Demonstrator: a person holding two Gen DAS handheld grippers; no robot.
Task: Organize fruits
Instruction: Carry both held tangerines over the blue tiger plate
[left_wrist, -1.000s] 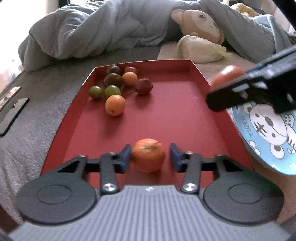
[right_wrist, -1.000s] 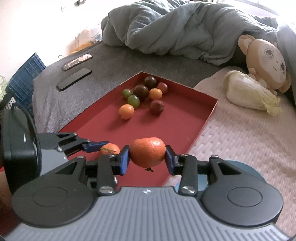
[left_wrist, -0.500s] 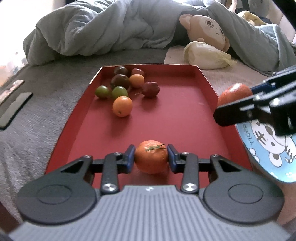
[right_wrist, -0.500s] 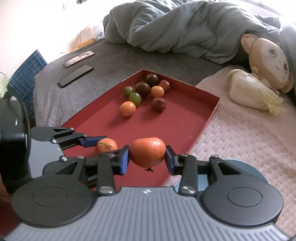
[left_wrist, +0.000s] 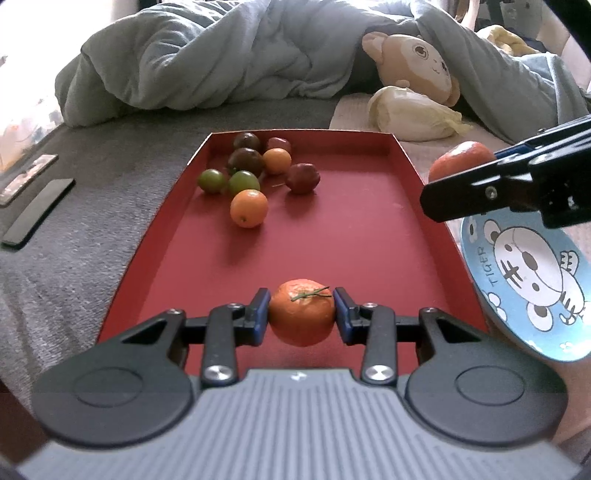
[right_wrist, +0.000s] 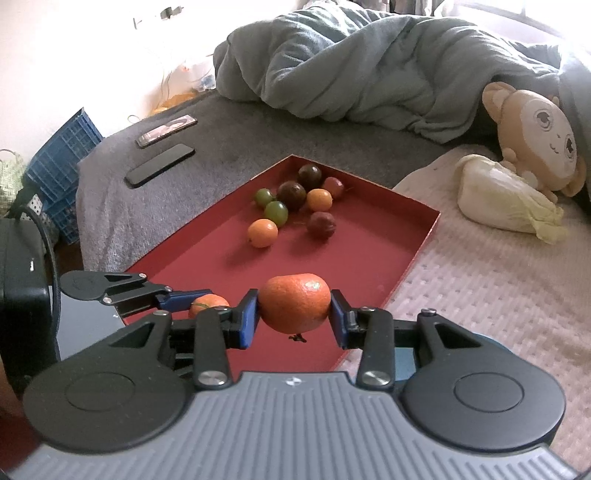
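The red tray (left_wrist: 343, 236) lay open through its middle and right side, fruit cluster (left_wrist: 258, 173) crowding only its far left corner, while the right gripper (left_wrist: 461, 184) hung above the tray's right rim beside the blue plate (left_wrist: 524, 273).

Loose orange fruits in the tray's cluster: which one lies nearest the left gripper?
The front orange, alone on the cluster's near edge. The other orange fruit sits farther back among the dark fruits, away from the left gripper.
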